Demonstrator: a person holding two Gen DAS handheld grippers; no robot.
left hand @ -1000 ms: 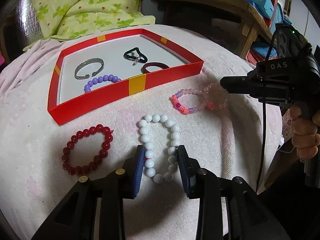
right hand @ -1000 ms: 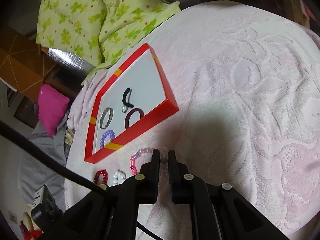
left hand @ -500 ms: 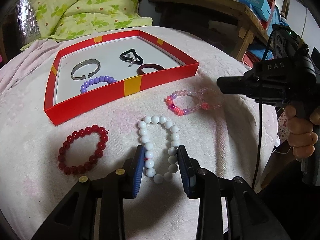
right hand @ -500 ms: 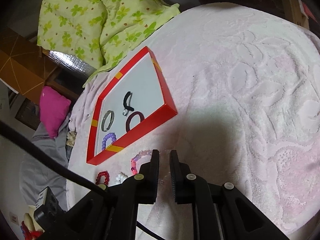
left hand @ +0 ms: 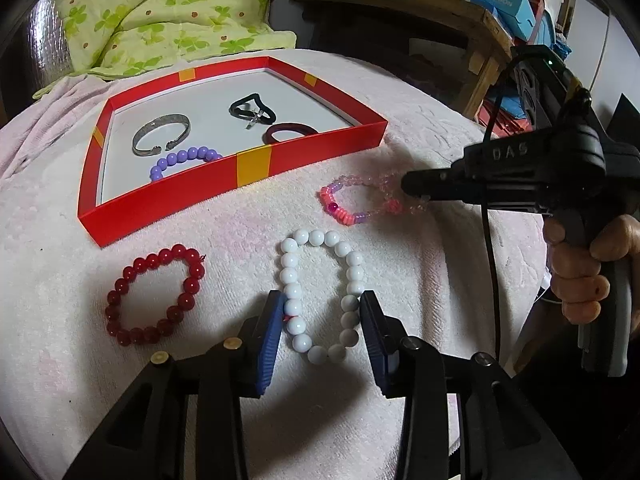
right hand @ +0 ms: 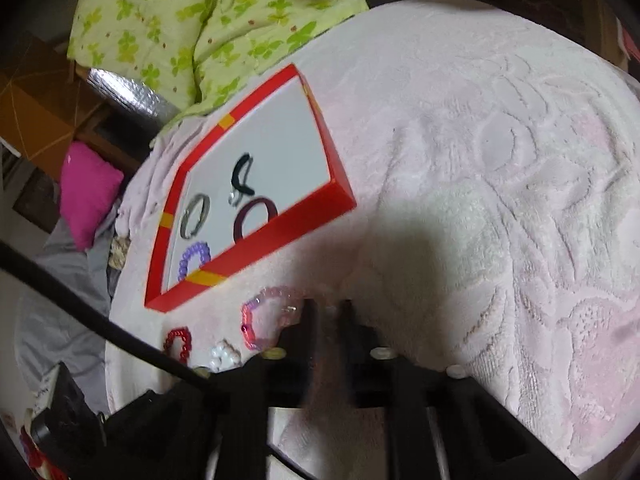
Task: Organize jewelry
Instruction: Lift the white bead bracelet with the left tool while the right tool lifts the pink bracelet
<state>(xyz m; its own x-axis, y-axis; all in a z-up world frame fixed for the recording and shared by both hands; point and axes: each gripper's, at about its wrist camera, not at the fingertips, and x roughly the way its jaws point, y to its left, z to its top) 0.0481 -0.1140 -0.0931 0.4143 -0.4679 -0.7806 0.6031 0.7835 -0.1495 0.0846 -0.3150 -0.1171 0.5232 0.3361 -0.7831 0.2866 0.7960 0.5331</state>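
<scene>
Left wrist view: lower centre, left gripper [left hand: 322, 312] spread wide, blue pads flanking white bead bracelet [left hand: 320, 292] on pink towel [left hand: 60, 280].
Grip state: nothing clamped; left pad touching beads, right pad just beside them.
Other jewelry: red bead bracelet [left hand: 154, 300] at lower left, loose; red tray [left hand: 256, 166] at upper centre, holding silver cuff [left hand: 160, 140], purple bead bracelet [left hand: 186, 160], black cord piece [left hand: 252, 108] and dark ring [left hand: 290, 132].
Risk: round beads likely to roll out sideways on squeezing; pads may snag towel pile.
Right wrist view: bottom centre, right gripper [right hand: 328, 312] at narrow gap, tips blurred, at right edge of pink bead bracelet [right hand: 268, 316].
Grip state: cannot tell whether beads are pinched.
Risk: thin strand could slip free or drag.
Pose: right hand [left hand: 584, 268] at right edge of left view, fist round pistol handle, tool level, pointing left.
</scene>
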